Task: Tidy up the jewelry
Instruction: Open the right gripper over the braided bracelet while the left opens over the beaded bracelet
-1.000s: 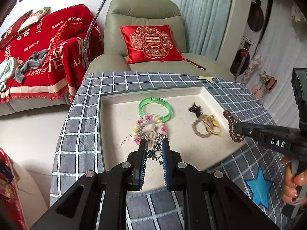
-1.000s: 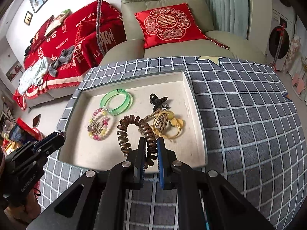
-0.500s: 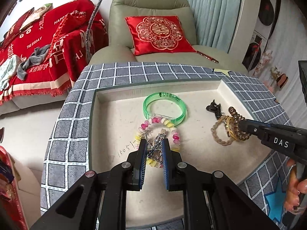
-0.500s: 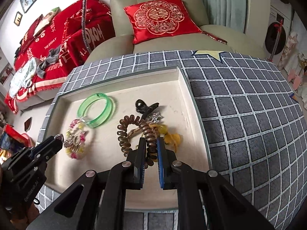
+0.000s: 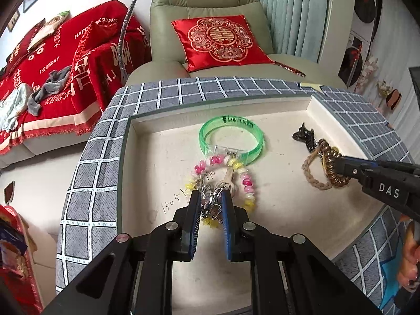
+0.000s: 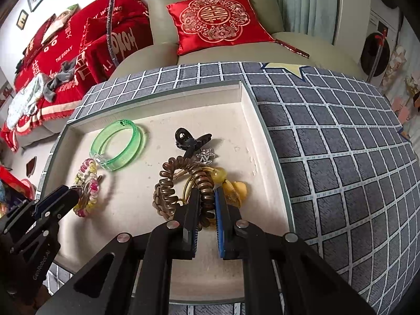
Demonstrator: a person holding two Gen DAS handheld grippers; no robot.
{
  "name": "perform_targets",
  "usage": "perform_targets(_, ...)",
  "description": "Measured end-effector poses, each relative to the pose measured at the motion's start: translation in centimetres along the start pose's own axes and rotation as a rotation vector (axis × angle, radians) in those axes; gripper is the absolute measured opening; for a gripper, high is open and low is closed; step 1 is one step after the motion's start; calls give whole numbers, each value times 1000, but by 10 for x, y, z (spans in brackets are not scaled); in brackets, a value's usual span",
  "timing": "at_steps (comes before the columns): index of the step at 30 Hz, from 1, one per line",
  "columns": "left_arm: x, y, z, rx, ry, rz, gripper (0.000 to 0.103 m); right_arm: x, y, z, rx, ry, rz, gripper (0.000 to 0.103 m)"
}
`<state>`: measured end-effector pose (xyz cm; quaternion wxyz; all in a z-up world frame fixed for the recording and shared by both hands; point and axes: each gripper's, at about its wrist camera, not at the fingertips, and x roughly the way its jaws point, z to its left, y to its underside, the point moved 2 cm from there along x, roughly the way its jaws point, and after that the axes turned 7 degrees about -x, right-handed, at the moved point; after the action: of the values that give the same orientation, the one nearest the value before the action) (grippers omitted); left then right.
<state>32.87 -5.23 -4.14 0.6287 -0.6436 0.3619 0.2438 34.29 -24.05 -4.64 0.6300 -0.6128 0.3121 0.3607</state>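
A shallow cream tray [image 5: 147, 162] [image 6: 252, 110] lies on a grey checked cloth. My left gripper [image 5: 211, 197] is shut on a small metal clasp charm [image 5: 210, 204] that lies inside the pink-and-yellow bead bracelet [image 5: 246, 181] [image 6: 89, 181], low over the tray. My right gripper [image 6: 206, 197] is shut on a brown spiral hair tie [image 6: 168, 189] [image 5: 334, 176], held over a braided cord [image 5: 312, 178] and a yellow bead band [image 6: 236, 189]. A green bangle [image 5: 231, 139] [image 6: 118, 144] rests beside the bead bracelet. A black hair claw [image 6: 189, 139] [image 5: 304, 136] lies behind the right-hand pile.
A small rhinestone star [image 6: 206, 155] lies by the claw. Behind the table stands a green armchair [image 5: 204, 2] with a red cushion [image 5: 220, 39], and a sofa under a red blanket [image 5: 52, 65] at the left. The person's fingers [image 5: 409, 270] show at the right edge.
Both grippers have come down and forward over the tray with their loads. The metal charm now sits inside the bead bracelet; the spiral tie hangs over the right-hand pile.
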Motion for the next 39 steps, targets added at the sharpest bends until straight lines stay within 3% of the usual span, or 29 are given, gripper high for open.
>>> perform_targets(11, 1, 2, -3, 16, -19, -3, 30, 0, 1, -2, 18, -15, 1, 16)
perform_targets(15, -2, 2, -4, 15, -17, -7, 30, -4, 1, -4, 29, -20, -13, 48)
perform_targets(20, -9, 0, -8, 30, -22, -27, 30, -13, 0, -3, 36, -34, -39, 49)
perform_targets(23, -12, 0, -10, 38, -27, -37, 30, -18, 0, -4, 53, -57, -48, 54)
perform_targets(39, -26, -8, -14, 43, -14, -65, 30, -49, 5, -13, 82, -93, -90, 55)
